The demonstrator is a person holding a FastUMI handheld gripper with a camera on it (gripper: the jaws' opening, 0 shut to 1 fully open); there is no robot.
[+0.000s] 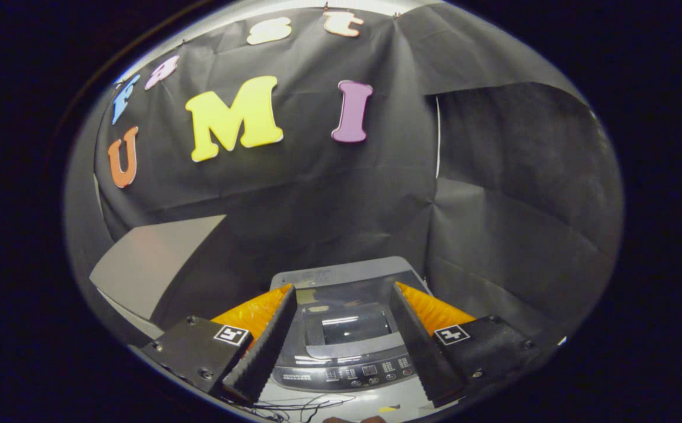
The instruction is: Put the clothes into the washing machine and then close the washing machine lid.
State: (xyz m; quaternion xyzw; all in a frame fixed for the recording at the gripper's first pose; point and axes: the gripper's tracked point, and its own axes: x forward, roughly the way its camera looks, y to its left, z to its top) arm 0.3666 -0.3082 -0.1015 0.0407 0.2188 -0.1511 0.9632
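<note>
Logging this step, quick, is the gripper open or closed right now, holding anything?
Gripper: open, holding nothing, fingers spread above the washing machine, whose lid looks shut.

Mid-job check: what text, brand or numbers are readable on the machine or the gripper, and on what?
Control panel of the washing machine: small print by the buttons, too small to read.
Rear of the machine's top: faint marking, blurred.
Gripper, open, with the lid between its fingers: square markers, patterns only, no words.
</note>
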